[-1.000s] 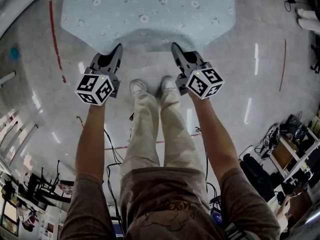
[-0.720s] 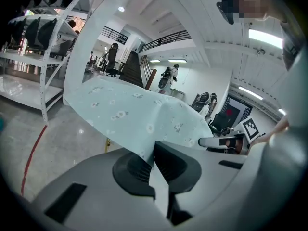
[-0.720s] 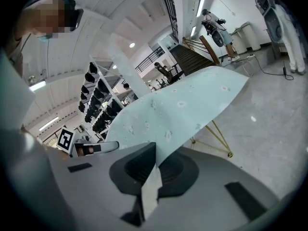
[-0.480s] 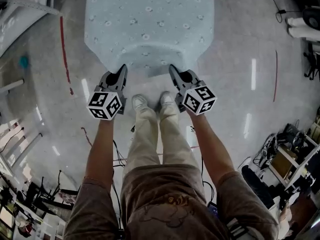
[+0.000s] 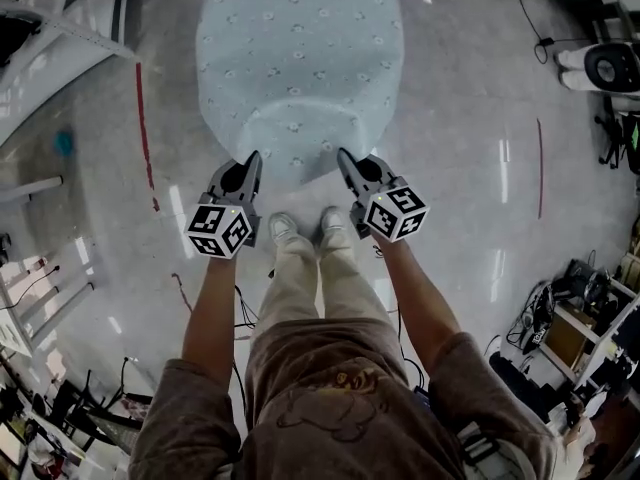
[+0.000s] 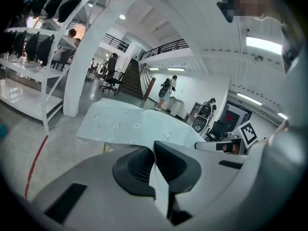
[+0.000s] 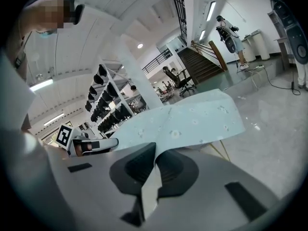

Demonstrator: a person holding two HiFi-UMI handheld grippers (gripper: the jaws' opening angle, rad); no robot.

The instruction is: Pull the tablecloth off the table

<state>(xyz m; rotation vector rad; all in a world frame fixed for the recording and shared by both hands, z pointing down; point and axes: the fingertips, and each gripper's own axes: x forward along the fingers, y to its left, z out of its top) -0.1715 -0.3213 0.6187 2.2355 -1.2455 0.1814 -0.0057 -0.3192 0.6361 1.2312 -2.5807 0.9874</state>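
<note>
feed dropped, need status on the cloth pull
Both shut on cloth near edge: left gripper, right gripper. Cloth spread ahead, near edge raised. Nothing seen on it or in the way.

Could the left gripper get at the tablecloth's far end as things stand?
Probably not: the left gripper is shut on the near edge of the tablecloth, whose far end lies past the head view's top.

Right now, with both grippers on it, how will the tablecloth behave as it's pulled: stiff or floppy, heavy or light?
Probably floppy: the tablecloth creases thin inside the shut left gripper and right gripper, and its edge curves loosely between them. Likely light: two small pinches lift that end.
</note>
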